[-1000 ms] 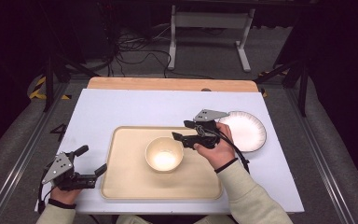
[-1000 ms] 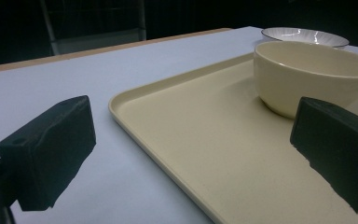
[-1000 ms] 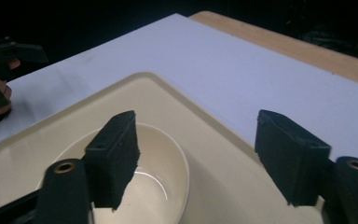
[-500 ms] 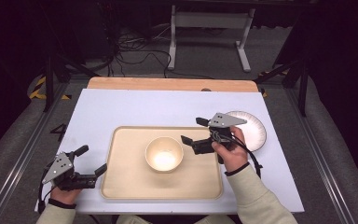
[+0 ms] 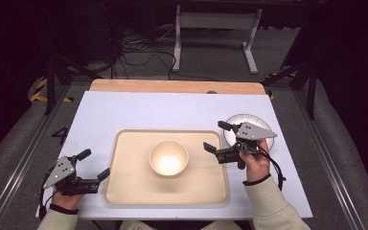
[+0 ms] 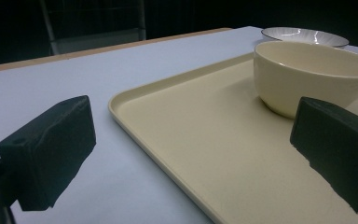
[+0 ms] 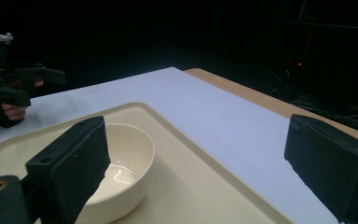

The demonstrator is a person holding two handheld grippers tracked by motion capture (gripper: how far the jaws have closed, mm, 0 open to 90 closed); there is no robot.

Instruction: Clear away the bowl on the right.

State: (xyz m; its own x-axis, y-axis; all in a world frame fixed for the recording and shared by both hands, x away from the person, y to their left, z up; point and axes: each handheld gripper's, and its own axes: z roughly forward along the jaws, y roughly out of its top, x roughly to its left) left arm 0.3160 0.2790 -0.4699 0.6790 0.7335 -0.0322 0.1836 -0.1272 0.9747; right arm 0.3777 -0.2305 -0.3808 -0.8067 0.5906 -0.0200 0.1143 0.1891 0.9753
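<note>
The cream bowl (image 5: 168, 158) stands upright on the beige tray (image 5: 124, 187), near the middle of it, and the tray lies on the pale blue surface (image 5: 124, 112). The bowl is empty, with a small shine of light at its bottom.

The right gripper (image 5: 216, 137) is at the right edge of the tray, beside the bowl but not touching it. Its jaws have just been opening and now they stand wide, with nothing between them. In the right gripper view the bowl (image 7: 121, 170) appears just behind the left jaw, apart from it. Under the right hand (image 5: 255, 160), a white plate (image 5: 237, 120) rests on the surface, just beside the right side of the tray.

The left gripper (image 5: 95, 164) is at the left front corner of the tray, low over the surface. Its jaws are also wide and hold nothing. In the left gripper view the tray rim (image 6: 135, 100) runs between the two jaws, and the bowl (image 6: 307, 74) stands farther away, with the plate (image 6: 303, 36) behind it.
</note>
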